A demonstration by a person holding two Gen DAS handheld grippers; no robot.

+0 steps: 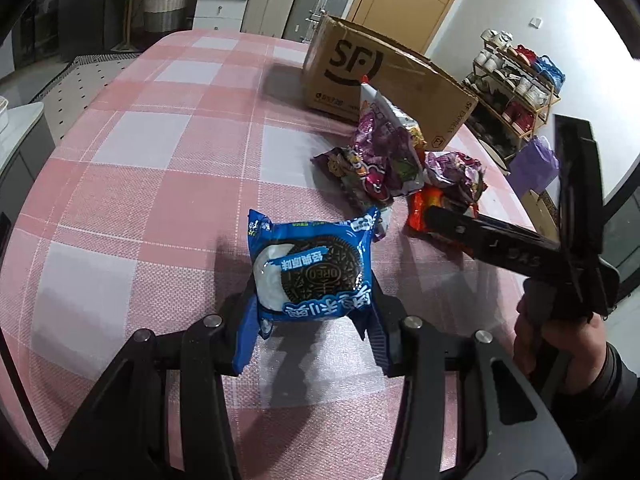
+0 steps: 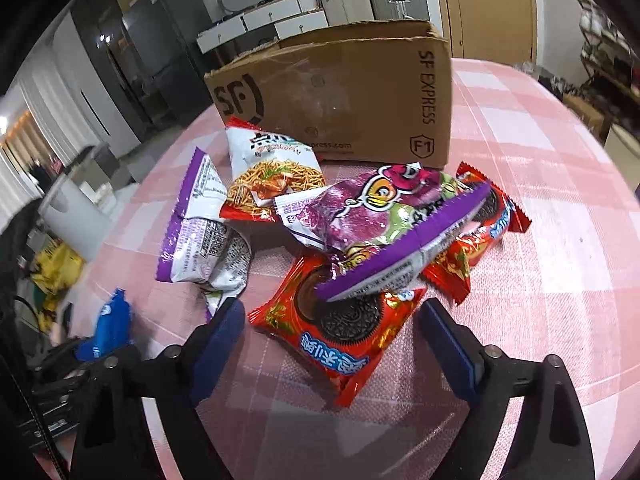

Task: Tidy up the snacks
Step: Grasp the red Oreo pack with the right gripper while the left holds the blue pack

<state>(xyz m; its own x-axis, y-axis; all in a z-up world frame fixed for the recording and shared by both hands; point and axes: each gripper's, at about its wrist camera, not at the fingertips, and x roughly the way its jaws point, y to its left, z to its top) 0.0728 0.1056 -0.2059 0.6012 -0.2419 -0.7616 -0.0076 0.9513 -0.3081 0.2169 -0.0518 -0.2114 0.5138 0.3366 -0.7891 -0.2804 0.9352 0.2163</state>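
Note:
A blue Oreo packet (image 1: pixel 312 268) sits just above the pink checked tablecloth (image 1: pixel 160 184), and my left gripper (image 1: pixel 314 326) is shut on its lower half. It shows again at the left edge of the right wrist view as the blue packet (image 2: pixel 108 328). My right gripper (image 2: pixel 334 318) is open, low over the table, with a red Oreo packet (image 2: pixel 340 332) lying between its blue pads (image 2: pixel 224 324); the pads stand close to its edges without pressing. A purple snack bag (image 2: pixel 384 232) overlaps the red packet's far end. One right finger (image 1: pixel 480 232) reaches the red packet (image 1: pixel 416 212).
An open SF cardboard box (image 2: pixel 340 96) stands behind the pile. The pile also holds a noodle snack bag (image 2: pixel 268 172), a purple-and-white bag (image 2: pixel 200 240) and a second red packet (image 2: pixel 476 248). A shoe rack (image 1: pixel 516 80) and suitcases (image 1: pixel 296 0) stand beyond the table.

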